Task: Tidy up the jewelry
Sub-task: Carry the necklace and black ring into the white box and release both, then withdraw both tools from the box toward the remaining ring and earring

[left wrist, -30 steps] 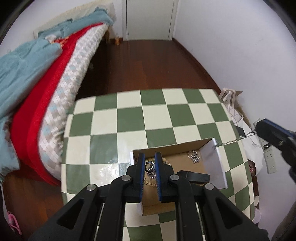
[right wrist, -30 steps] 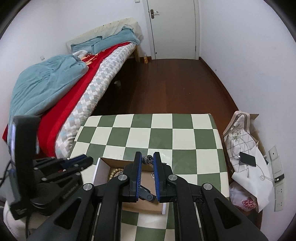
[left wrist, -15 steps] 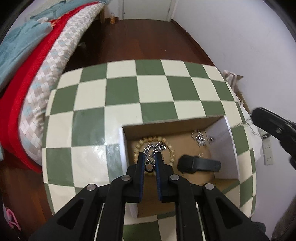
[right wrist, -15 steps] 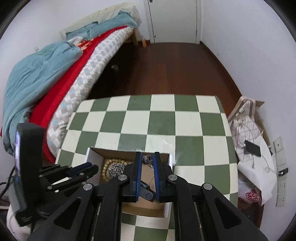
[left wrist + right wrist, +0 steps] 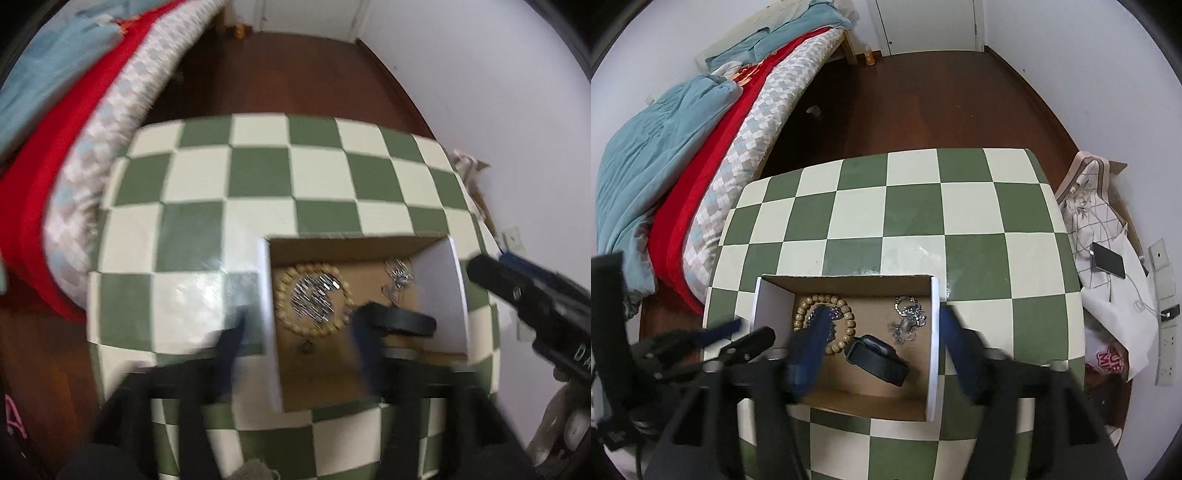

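Cardboard forms the shallow open box (image 5: 849, 391) that sits near the front edge of the green-and-cream checked table (image 5: 916, 206), and it serves as the single place where the jewelry is gathered. Inside it lie a loop of wooden beads (image 5: 846, 314) with a silver chain piled in its middle (image 5: 314, 291), a second tangle of silver chain (image 5: 908, 321) toward the right wall, a black watch (image 5: 877, 354) laid diagonally, and a small ring (image 5: 306, 346) on the bare floor of the box. Nothing of the jewelry is visible on the table outside the box, so the sorting looks close to done.

Both pairs of tongs hang over the box with nothing between them. The left tongs (image 5: 295, 350) are spread wide, 1 finger outside the left wall and 1 over the watch, with the ring directly below the gap. The right tongs (image 5: 882, 347) are spread wide too, straddling the watch and the right wall; motion blur smears all 4 fingers
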Demonstrator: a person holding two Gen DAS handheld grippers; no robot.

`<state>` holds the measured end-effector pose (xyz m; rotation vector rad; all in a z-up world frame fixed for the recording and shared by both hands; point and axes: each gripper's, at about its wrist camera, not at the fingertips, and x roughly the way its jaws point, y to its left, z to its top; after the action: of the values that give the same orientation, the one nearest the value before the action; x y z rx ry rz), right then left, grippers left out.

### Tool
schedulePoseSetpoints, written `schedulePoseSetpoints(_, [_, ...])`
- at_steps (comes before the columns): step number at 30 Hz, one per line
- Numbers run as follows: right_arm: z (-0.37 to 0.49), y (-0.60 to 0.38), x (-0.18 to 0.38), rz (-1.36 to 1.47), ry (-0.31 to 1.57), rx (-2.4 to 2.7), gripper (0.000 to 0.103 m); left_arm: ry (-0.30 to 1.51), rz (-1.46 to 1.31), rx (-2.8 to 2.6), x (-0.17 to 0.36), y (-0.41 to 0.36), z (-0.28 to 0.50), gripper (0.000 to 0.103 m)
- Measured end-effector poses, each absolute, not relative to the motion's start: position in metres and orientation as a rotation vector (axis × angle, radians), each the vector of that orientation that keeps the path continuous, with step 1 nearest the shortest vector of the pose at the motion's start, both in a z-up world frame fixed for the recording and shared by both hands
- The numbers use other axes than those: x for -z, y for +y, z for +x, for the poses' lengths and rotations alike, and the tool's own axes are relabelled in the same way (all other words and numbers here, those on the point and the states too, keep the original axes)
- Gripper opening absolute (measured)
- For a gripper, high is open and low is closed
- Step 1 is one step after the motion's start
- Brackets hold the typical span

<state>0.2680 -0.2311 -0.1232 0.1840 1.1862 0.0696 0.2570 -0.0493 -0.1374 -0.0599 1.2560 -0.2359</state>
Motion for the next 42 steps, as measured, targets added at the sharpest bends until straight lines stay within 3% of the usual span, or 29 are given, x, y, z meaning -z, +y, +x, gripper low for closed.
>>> schedulePoseSetpoints(1, [0.267, -0.232, 0.123, 0.176, 1.185, -0.060, 0.066, 1.233, -0.056, 0.216, 0.134, -0.047, 0.257, 0.088])
schedulePoseSetpoints(4, [0.263, -0.233, 0.123, 0.143, 1.187, -0.031, 0.070, 1.188, -0.021, 0.159, 0.126, -0.040, 0.255, 0.091])
schedulePoseSetpoints(7, [0.256, -0.230, 0.127, 0.069, 1.199, 0.011, 0.096, 1.139, 0.048, 0.089, 0.121, -0.038, 0.251, 0.103])
schedulePoseSetpoints(12, [0.239, -0.223, 0.139, 0.006, 1.224, 0.041, 0.103, 1.083, 0.097, 0.037, 0.120, -0.035, 0.236, 0.103])
schedulePoseSetpoints(22, [0.199, -0.215, 0.132, 0.006, 1.173, 0.084, 0.103, 1.006, 0.113, 0.017, 0.101, -0.033, 0.194, 0.103])
schedulePoseSetpoints(42, [0.093, -0.207, 0.048, -0.013, 0.938, 0.129, 0.103, 0.811, 0.102, 0.018, 0.031, -0.029, 0.090, 0.103])
